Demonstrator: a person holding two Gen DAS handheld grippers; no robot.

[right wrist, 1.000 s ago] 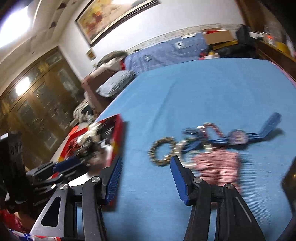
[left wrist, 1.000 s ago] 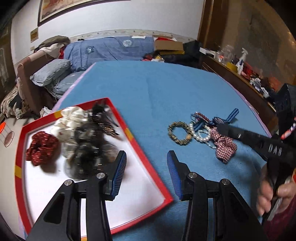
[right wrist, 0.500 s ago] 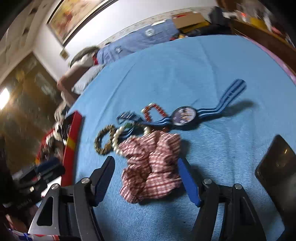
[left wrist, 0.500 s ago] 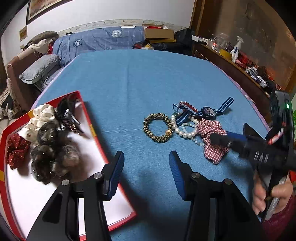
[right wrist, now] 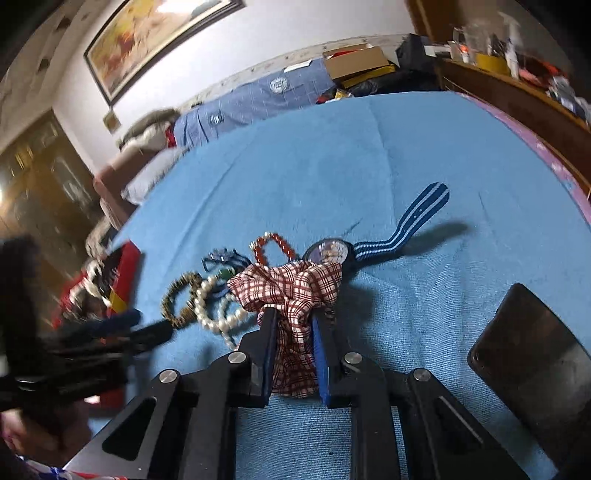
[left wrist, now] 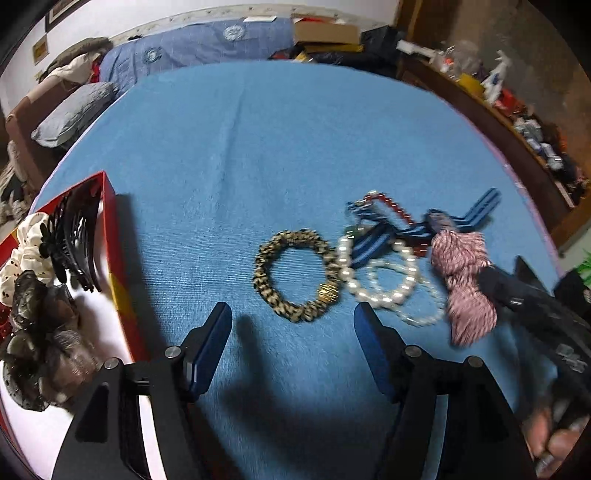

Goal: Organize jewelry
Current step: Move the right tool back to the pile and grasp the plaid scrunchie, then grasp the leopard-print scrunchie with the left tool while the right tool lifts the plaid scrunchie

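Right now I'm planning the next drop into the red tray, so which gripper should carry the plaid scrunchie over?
Right. The right gripper is already shut on the plaid scrunchie; the left gripper is open and empty, hovering near the leopard bracelet beside the red tray.

A framed painting (right wrist: 155, 35) hangs on the white wall (right wrist: 314, 33). Below it a sofa (left wrist: 33, 122) holds grey pillows (left wrist: 74, 114). A dark wooden cabinet (right wrist: 40, 181) stands left; a cluttered wooden sideboard (left wrist: 517, 122) runs right.
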